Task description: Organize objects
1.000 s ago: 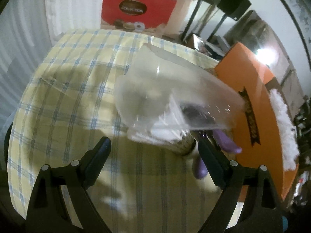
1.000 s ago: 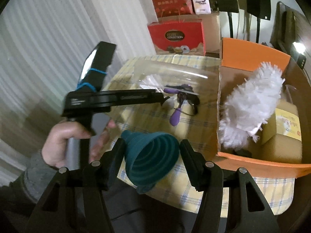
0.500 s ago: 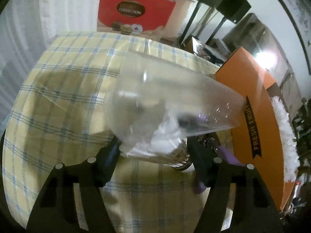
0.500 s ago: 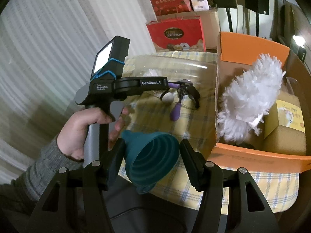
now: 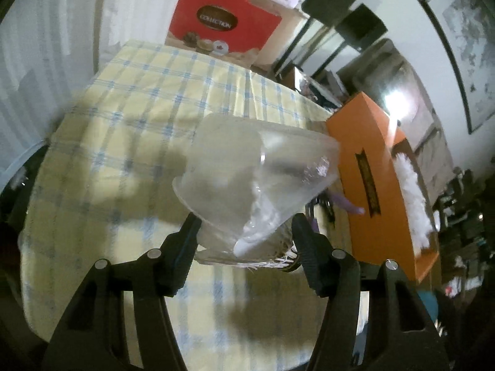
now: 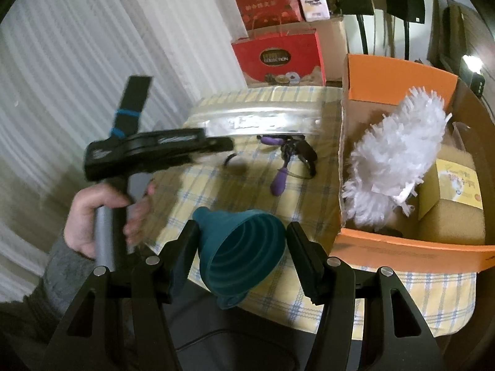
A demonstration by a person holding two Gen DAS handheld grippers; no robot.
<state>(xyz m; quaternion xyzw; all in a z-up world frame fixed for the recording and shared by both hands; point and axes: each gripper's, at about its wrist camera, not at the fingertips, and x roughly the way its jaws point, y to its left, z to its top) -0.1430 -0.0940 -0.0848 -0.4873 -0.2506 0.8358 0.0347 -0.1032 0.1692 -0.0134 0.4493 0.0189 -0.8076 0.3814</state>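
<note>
Now both tongs hold something beside the orange box [image 6: 399,242].
Left tongs [image 5: 246,227], jaws just closing, clamp a clear plastic container [image 5: 256,182] above the counter [image 5: 148,99] left of the box; right tongs [image 6: 239,238] grip a teal funnel [image 6: 241,250] near its front corner.

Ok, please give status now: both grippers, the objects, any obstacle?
Left gripper just closed on clear plastic container. Right gripper holds teal funnel. Orange box alongside, white duster inside. No obstacle seen.
</note>
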